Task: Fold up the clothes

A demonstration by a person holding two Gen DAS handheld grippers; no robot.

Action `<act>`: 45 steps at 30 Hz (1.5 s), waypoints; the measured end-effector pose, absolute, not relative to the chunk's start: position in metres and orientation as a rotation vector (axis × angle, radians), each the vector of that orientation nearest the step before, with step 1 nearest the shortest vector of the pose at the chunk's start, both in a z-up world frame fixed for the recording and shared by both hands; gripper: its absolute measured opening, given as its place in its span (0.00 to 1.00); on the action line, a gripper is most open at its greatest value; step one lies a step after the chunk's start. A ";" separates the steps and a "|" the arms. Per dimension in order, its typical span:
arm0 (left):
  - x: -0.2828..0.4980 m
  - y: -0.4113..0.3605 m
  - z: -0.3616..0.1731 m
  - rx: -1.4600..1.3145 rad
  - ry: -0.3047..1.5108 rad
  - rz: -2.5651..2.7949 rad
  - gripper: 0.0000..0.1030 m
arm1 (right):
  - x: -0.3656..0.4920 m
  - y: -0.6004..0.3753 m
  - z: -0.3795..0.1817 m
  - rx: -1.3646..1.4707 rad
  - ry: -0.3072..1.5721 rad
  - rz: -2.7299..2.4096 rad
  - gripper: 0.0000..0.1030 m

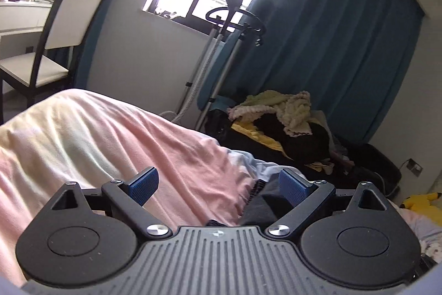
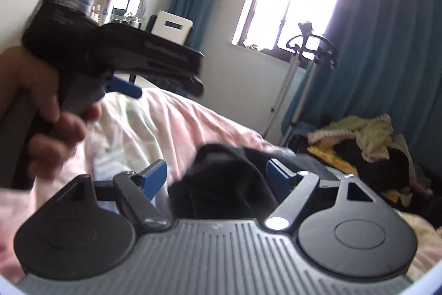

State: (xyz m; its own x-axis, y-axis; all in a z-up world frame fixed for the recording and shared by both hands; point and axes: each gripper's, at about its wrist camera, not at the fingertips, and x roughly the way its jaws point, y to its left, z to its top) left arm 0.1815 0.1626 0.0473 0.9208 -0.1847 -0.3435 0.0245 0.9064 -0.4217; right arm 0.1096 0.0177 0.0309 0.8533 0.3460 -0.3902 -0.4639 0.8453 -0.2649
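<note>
We hold both grippers low over the bed [image 1: 83, 134]. Our right gripper [image 2: 215, 176] has its fingers spread, unclenched, around the dark garment [image 2: 229, 179] at lower centre, apparently letting it settle. Our left gripper [image 1: 218, 181] gapes empty, the garment's edge near its right finger.
</note>
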 end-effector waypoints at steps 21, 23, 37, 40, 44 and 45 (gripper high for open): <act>0.197 0.138 -0.049 -0.937 0.593 -0.082 0.17 | 0.117 -0.087 -0.012 -0.120 0.562 0.364 0.10; 0.201 0.136 -0.049 -0.899 0.566 -0.070 0.17 | 0.102 -0.087 0.008 -0.083 0.512 0.365 0.10; 0.145 0.120 -0.002 -0.864 0.499 -0.218 0.79 | 0.069 -0.098 0.024 -0.087 0.504 0.371 0.07; 0.156 0.105 -0.006 -0.882 0.555 -0.297 0.78 | 0.068 -0.098 0.019 -0.092 0.513 0.370 0.07; 0.177 0.100 -0.028 -0.922 0.530 -0.324 0.75 | 0.072 -0.105 0.018 -0.089 0.513 0.378 0.07; 0.187 0.101 -0.035 -0.935 0.562 -0.295 0.66 | 0.073 -0.106 0.016 -0.092 0.520 0.384 0.07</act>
State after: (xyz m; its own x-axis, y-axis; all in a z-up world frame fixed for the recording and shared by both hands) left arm 0.1874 0.1008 -0.0354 0.8190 -0.4719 -0.3263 -0.0001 0.5686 -0.8226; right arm 0.0733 -0.1064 0.0156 0.7986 0.3342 -0.5005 -0.3803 0.9248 0.0107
